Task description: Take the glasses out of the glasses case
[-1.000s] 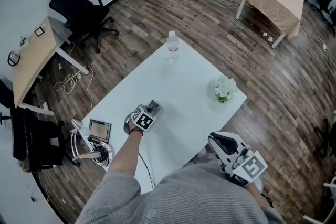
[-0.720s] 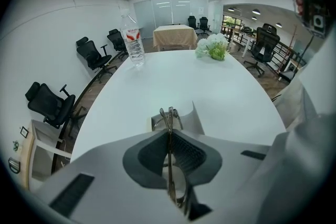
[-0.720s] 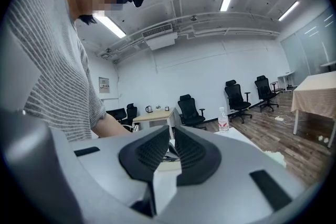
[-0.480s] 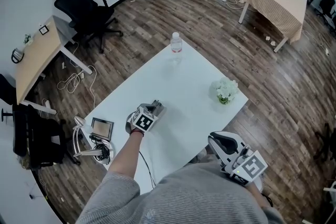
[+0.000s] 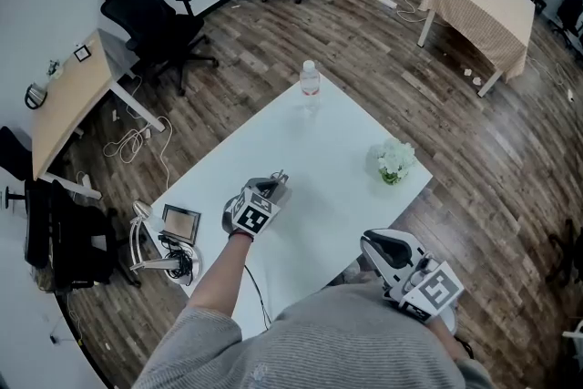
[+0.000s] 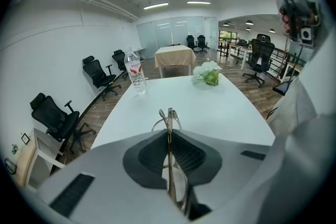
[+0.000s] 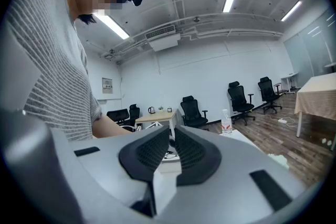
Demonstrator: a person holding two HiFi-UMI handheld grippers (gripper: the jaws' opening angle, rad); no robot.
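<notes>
Left hand-held gripper (image 5: 273,184): I've got it clamped on the glasses (image 6: 170,113). The thin metal frame is pinched edge-on between the pads, with its end poking out past the tips.
Glasses: up in that grip, over the near-left part of the white worktop (image 5: 319,150).
Right hand-held gripper (image 5: 378,243): jaws together with nothing in them, held by my torso off the worktop's near edge.
Worktop: water bottle (image 5: 310,79) at the far end, flowers (image 5: 393,161) near the right edge.
</notes>
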